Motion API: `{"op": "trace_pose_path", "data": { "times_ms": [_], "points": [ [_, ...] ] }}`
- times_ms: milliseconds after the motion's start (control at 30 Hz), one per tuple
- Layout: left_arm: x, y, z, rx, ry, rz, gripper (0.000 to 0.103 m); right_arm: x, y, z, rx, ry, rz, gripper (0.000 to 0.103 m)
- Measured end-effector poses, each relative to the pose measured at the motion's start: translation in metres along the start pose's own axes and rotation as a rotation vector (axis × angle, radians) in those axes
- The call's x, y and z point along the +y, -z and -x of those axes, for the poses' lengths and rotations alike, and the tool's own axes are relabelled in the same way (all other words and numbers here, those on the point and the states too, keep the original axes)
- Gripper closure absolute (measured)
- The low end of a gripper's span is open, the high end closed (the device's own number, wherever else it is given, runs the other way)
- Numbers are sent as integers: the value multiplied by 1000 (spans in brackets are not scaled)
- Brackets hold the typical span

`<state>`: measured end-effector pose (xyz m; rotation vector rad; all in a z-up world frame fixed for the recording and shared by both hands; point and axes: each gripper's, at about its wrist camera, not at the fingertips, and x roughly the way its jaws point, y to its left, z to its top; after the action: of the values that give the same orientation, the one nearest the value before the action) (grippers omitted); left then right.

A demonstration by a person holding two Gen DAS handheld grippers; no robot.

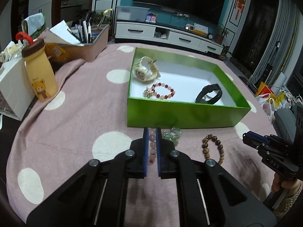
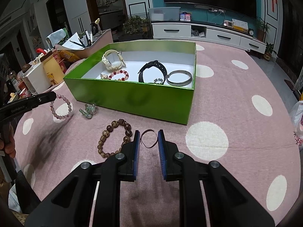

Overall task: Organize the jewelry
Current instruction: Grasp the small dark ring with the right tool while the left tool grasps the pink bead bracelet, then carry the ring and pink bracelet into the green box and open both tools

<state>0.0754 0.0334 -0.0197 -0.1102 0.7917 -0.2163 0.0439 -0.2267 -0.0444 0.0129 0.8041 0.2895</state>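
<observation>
A: Left gripper (image 1: 152, 132) status?

B: Jaws narrow, closed around the pale pink bead bracelet (image 1: 152, 149); beads sit in a line between the blue pads. From the right wrist view the bracelet (image 2: 61, 106) hangs as a loop from the fingertip, just off the pink polka-dot tablecloth (image 2: 236, 117), near the front-left corner of the green cardboard box (image 2: 132, 98).

A: Right gripper (image 2: 148, 132)?

B: Jaws partly open, straddling a thin dark metal ring-shaped bangle (image 2: 148, 138). Left pad looks touching it; the right side I can't tell. Not clamped as far as I can see. The bangle lies on the cloth, in front of the box's front wall.

A: What's loose on the cloth?

B: Brown wooden bead bracelet (image 2: 115, 139), just left of the right gripper's left finger. Pale green glass-bead piece (image 2: 89, 110), close to the box's front wall, between the pink bracelet and the wooden one.

A: Box contents?

B: Cream plastic wristwatch (image 2: 111, 61) at the back-left, standing on its strap. Red-and-pink bead bracelet with a gold charm (image 2: 116, 75) at the front-left. Black strap watch (image 2: 152, 71) in the middle, on its edge. Small silver crown-style ring (image 2: 158, 80) by the front wall. Plain silver metal bangle (image 2: 179, 78) in the front-right corner, lying flat.

A: Anything else nearby?

B: Yellow bear-print bottle with brown cap (image 1: 40, 71) and a pink desk organiser with pens (image 1: 89, 43), along the table's left edge.
</observation>
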Motion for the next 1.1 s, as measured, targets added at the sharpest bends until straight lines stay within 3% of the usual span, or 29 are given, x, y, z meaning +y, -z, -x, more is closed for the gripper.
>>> {"op": "trace_pose_path", "data": {
  "times_ms": [667, 1100],
  "points": [
    [-20, -40, 23, -64, 54, -54, 96, -6, -28, 32, -110, 4, 17, 84],
    [-44, -81, 1, -72, 78, -112, 96, -18, -72, 28, -165, -1, 19, 84]
  ]
}}
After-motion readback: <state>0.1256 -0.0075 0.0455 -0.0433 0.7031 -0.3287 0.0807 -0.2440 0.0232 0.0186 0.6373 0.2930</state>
